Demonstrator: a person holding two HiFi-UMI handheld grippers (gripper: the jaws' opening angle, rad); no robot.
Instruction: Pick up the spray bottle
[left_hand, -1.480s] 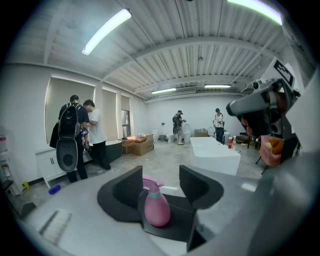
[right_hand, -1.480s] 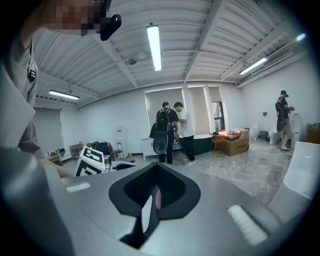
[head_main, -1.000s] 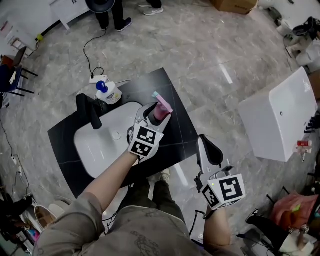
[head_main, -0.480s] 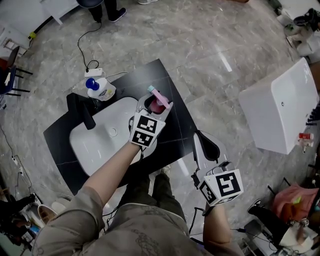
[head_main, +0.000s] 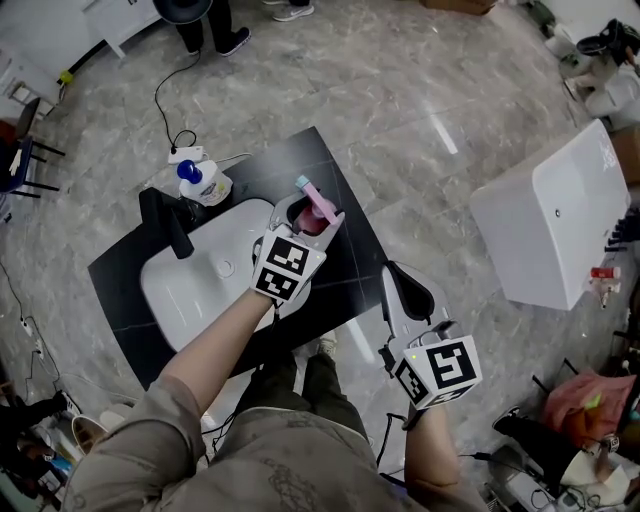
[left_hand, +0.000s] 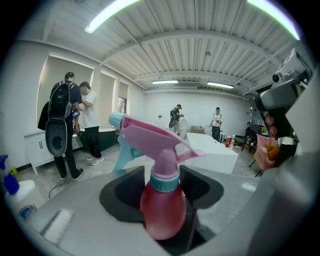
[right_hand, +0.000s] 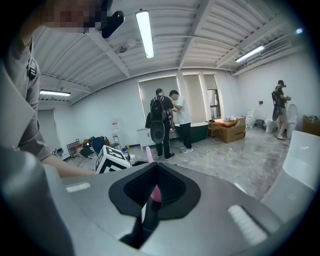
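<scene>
The spray bottle (head_main: 320, 211) has a red body, a teal collar and a pink trigger head. It stands upright over the right end of the black counter (head_main: 345, 285). My left gripper (head_main: 306, 216) is shut on it. In the left gripper view the dark pads press the red body (left_hand: 162, 212) just below the collar, from both sides. My right gripper (head_main: 397, 280) hangs lower right, off the counter and over the floor. Its jaws are together with nothing in them. In the right gripper view (right_hand: 151, 200) the bottle's pink head (right_hand: 148, 152) shows far off.
A white sink basin (head_main: 190, 295) is set in the counter, with a black faucet (head_main: 166, 222) behind it. A blue-capped bottle (head_main: 199, 181) stands at the counter's far corner beside a cable. A white box (head_main: 555, 225) sits on the floor to the right. People stand at the far side.
The left gripper and the bottle in it have shifted slightly left in the view. The right gripper has stayed in much the same place.
</scene>
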